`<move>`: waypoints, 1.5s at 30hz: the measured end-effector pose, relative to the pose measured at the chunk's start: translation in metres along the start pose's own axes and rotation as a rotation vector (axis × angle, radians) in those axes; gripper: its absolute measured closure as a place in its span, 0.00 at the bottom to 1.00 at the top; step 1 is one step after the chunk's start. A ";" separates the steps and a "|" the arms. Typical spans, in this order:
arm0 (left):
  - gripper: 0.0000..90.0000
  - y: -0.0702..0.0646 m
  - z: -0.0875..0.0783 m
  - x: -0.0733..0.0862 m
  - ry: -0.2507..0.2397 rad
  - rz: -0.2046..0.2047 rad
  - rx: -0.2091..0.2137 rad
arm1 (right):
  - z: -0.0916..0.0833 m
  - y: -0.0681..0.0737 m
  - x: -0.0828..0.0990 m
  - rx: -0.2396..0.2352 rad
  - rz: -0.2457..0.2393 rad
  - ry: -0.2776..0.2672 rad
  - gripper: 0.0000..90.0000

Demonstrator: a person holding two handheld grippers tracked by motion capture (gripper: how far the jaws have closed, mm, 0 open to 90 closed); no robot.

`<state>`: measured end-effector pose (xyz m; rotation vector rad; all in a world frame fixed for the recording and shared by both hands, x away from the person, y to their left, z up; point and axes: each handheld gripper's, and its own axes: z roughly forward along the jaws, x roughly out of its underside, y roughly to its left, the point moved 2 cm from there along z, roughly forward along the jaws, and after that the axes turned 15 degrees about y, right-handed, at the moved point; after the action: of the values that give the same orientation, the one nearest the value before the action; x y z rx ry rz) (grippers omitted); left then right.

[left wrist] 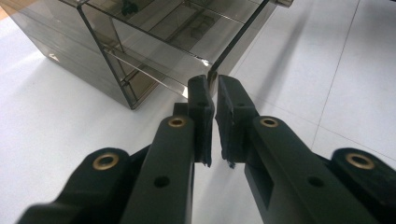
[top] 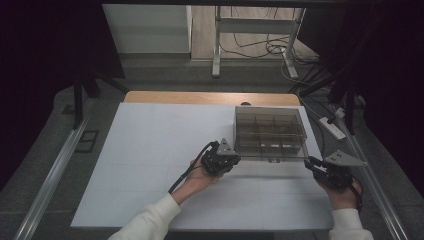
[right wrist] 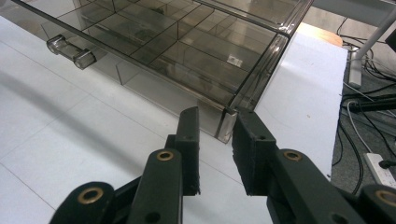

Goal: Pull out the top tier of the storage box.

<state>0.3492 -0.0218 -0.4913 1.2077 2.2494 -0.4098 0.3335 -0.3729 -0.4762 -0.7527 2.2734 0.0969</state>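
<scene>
Left tool [top: 231, 159] was clamped on the near left corner of a flat clear lid panel [top: 272, 156] that stuck out toward the person from the front of the smoked plastic organizer box [top: 270, 131]; in the left gripper view the two pads [left wrist: 201, 109] sat nearly together with the thin panel edge [left wrist: 233, 44] pinched between them. Right tool [top: 312, 163] was at the panel's near right corner, jaws partly apart; in the right gripper view the box's front corner post [right wrist: 227, 126] sat in the gap between the jaws, contact with the pads unclear. Box stood on the white table [top: 150, 150], right of centre toward the far edge, with divided compartments inside. A clear handle [right wrist: 70, 51] was on the front panel, seen in the right gripper view. Person's hands in white sleeves [top: 150, 217] came in from the near edge. Cables and a power strip [top: 332, 127] lay on the floor to the right.
</scene>
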 end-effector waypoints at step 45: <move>0.28 0.018 -0.043 0.025 0.019 -0.044 0.003 | 0.004 0.034 0.015 -0.078 -0.030 -0.028 0.36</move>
<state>0.3393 0.0263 -0.4716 1.1705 2.2957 -0.4199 0.3090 -0.3515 -0.4938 -0.8214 2.2419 0.1821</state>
